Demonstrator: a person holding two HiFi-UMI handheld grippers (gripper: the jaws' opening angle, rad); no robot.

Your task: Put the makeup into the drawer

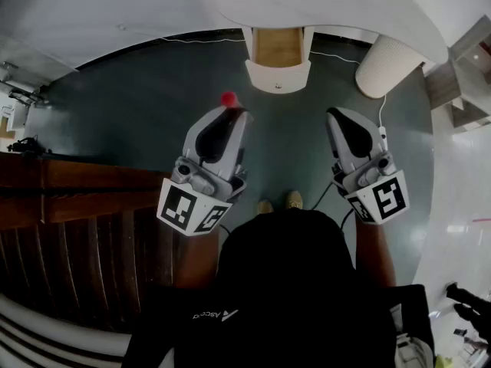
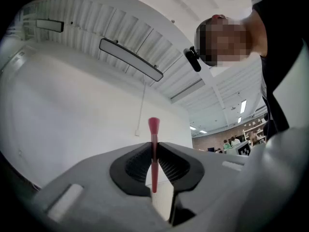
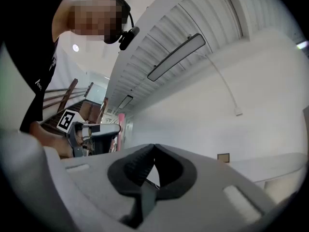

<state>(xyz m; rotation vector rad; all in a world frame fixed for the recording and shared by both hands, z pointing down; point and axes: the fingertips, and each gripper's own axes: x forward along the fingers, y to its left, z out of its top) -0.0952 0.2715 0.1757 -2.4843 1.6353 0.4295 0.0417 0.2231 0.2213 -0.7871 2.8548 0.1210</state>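
Observation:
A thin red makeup brush [image 2: 154, 151] with a pink tip stands upright between the jaws of my left gripper [image 2: 154, 146], which is shut on it. In the head view its pink tip [image 1: 229, 98] pokes out past the left gripper [image 1: 235, 115], held above the dark floor. A small drawer [image 1: 278, 66] stands open from the white table [image 1: 337, 6] ahead, its wooden inside bare. My right gripper [image 1: 336, 116] is level with the left one, shut with nothing between its jaws [image 3: 153, 149]. The right gripper view also shows the left gripper [image 3: 91, 132] and the brush [image 3: 120, 124].
A white ribbed cylinder [image 1: 387, 66] stands on the floor right of the drawer, with a white cable [image 1: 381, 110] beside it. Dark wooden furniture [image 1: 77, 198] fills the left side. The person's shoes [image 1: 280, 202] are below the grippers.

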